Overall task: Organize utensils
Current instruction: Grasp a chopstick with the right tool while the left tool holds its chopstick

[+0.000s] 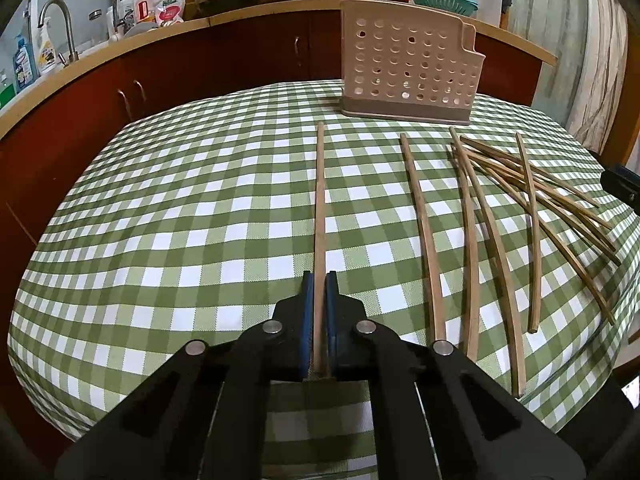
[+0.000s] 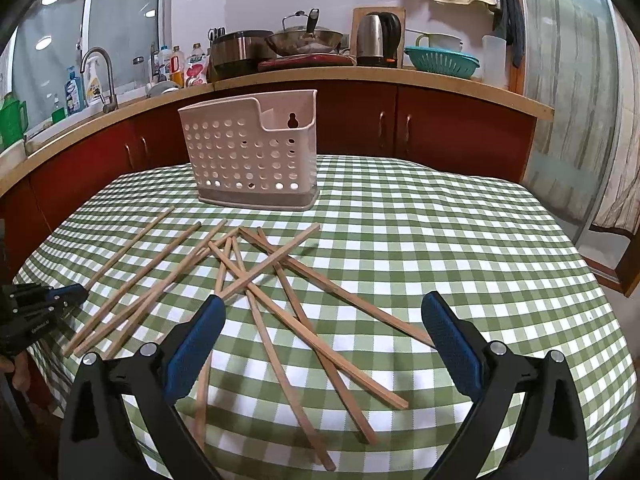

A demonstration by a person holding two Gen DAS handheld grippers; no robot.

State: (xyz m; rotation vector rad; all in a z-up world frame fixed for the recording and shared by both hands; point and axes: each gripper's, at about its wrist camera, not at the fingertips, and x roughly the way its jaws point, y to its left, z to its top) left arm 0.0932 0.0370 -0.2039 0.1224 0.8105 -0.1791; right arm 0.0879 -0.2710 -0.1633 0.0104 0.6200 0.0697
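Several wooden chopsticks lie on a green checked tablecloth (image 1: 180,220). My left gripper (image 1: 319,280) is shut on the near end of the leftmost chopstick (image 1: 320,200), its blue pads pressing both sides. That chopstick rests along the cloth, pointing toward the beige perforated utensil holder (image 1: 408,72). In the right wrist view, my right gripper (image 2: 324,304) stands wide open above a crossed pile of chopsticks (image 2: 280,300), with nothing pinched. The holder (image 2: 252,156) stands upright at the far side of the table. The left gripper (image 2: 60,296) shows at the left edge there.
A red-fronted kitchen counter (image 2: 360,120) runs behind the table with a sink tap (image 2: 100,76), bottles, a wok (image 2: 304,40), a kettle (image 2: 376,38) and a teal colander (image 2: 440,62). A curtain (image 2: 580,100) hangs at the right. Bare cloth (image 2: 460,240) lies right of the pile.
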